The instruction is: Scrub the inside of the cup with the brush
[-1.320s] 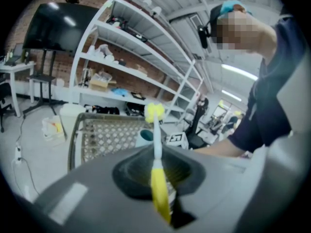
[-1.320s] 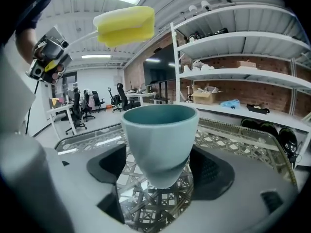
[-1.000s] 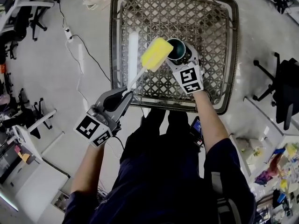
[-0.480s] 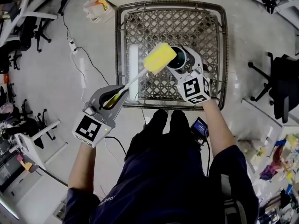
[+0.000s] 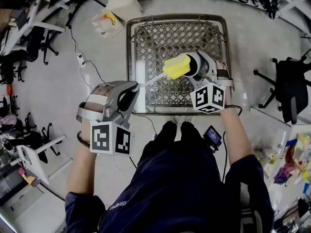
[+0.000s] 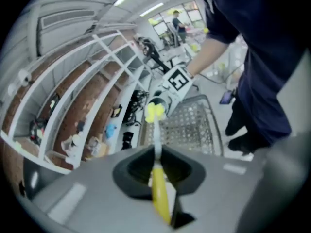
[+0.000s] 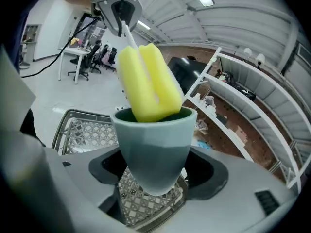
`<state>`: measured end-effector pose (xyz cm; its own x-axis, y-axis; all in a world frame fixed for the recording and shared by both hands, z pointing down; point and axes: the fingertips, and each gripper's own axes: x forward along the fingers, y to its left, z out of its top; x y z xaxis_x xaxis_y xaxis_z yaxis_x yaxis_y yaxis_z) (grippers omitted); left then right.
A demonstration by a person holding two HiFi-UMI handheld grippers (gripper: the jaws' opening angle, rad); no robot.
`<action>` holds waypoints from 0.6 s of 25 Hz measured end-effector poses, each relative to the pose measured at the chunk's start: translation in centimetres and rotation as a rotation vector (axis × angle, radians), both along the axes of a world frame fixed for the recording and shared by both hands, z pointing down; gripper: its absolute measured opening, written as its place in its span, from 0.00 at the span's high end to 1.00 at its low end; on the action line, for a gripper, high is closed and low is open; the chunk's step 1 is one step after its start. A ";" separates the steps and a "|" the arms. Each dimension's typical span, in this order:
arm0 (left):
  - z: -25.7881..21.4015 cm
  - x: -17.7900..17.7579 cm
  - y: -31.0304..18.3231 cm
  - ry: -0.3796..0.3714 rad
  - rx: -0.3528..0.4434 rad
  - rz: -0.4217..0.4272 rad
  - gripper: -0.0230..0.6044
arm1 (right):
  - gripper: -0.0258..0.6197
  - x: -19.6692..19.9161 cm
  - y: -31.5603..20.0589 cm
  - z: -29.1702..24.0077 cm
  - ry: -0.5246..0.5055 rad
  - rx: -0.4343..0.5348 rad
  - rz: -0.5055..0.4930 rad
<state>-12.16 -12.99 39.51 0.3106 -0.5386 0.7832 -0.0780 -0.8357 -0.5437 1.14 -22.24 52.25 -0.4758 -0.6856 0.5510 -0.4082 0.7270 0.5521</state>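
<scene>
My right gripper [image 7: 155, 176] is shut on a grey-green cup [image 7: 154, 147], held up with its mouth toward the left gripper; in the head view the cup [image 5: 195, 65] shows above the mesh table. The brush has a yellow sponge head [image 7: 148, 84] whose lower end sits just inside the cup's rim, and a thin white stem [image 5: 148, 80]. My left gripper [image 6: 160, 188] is shut on the brush's yellow handle [image 6: 159, 195]. From the left gripper view the sponge head [image 6: 155, 112] meets the cup far ahead. In the head view the left gripper [image 5: 127, 94] is at the left, the right gripper [image 5: 203, 76] at the right.
A square woven wire table [image 5: 160, 40] stands below both grippers. A white bin [image 5: 108, 21] and a cable [image 5: 80, 57] lie on the floor at the left. Office chairs stand at the left [image 5: 29, 38] and right [image 5: 286, 86]. Shelving [image 6: 73, 110] lines the wall.
Both grippers rose and came nearer the head camera. The sponge head moved right, from beside the cup to its mouth. The left gripper turned so its marker cube faces the camera.
</scene>
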 end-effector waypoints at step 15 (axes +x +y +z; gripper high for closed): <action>-1.7 3.1 -2.0 -0.255 0.136 0.143 0.91 | 0.40 -1.1 0.8 -4.5 0.103 0.094 -0.068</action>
